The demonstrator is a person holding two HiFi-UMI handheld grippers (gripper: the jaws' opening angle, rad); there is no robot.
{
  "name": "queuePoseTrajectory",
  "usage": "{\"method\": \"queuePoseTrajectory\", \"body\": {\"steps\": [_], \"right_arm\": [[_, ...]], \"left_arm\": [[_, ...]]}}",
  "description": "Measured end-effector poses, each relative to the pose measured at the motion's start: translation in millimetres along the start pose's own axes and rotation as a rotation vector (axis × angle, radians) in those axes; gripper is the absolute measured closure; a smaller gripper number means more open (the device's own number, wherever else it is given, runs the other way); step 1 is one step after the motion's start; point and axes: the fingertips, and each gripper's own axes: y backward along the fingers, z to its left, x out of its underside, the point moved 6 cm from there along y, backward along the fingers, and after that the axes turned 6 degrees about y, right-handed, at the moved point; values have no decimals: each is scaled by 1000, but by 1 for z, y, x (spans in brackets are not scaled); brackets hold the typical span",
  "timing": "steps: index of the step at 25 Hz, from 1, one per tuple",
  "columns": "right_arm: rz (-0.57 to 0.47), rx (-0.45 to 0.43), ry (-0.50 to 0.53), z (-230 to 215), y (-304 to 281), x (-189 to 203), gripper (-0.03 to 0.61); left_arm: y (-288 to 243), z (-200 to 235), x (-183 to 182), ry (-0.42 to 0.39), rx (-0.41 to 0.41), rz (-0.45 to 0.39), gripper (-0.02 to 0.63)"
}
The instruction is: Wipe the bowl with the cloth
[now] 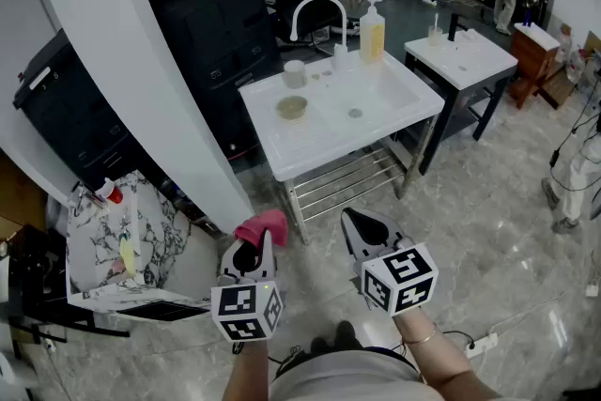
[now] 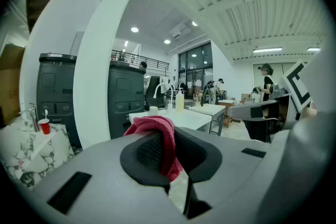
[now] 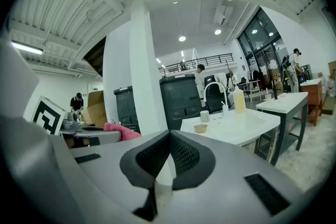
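Standing well apart from sink table (image 1: pixel 310 147), so no wiping yet. left gripper (image 1: pixel 252 249) clamped on pink cloth (image 1: pixel 264 226), bunched up front, ready to rub. right gripper (image 1: pixel 366 228) pinched together, empty, probably spare for steadying bowl (image 1: pixel 292 107), which sits on table's left side near tap (image 1: pixel 317 9)

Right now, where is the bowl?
In the head view the bowl sits on the left part of the white sink table, just in front of the white cup and left of the basin.
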Motion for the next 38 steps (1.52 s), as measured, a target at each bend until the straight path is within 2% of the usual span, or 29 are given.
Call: {"method": "queuePoseTrajectory", "body": {"steps": [6,14,20,25,31,38], "right_arm": [[-2,-17,-3,-15,2,3,574],[-6,-7,-88,-36,-5,19,566],[16,-28,-131,-56,-8,24,492],[30,-41,-174,-64,-12,25,459],[46,-34,-195,-80,-34,28,440],[71,-24,-223,-107,-84,27,419]], "left_arm": [[-10,-12,-1,2,-11,1,563],[-15,-14,1,25,-42,2,562],[-18,-18,-1,30,-64,-4,562],[-23,-20,-4,26,-68,1,563],[-46,-8,-4,30,-78,6,563],[-100,21,-15,38,-83,1,562]]}}
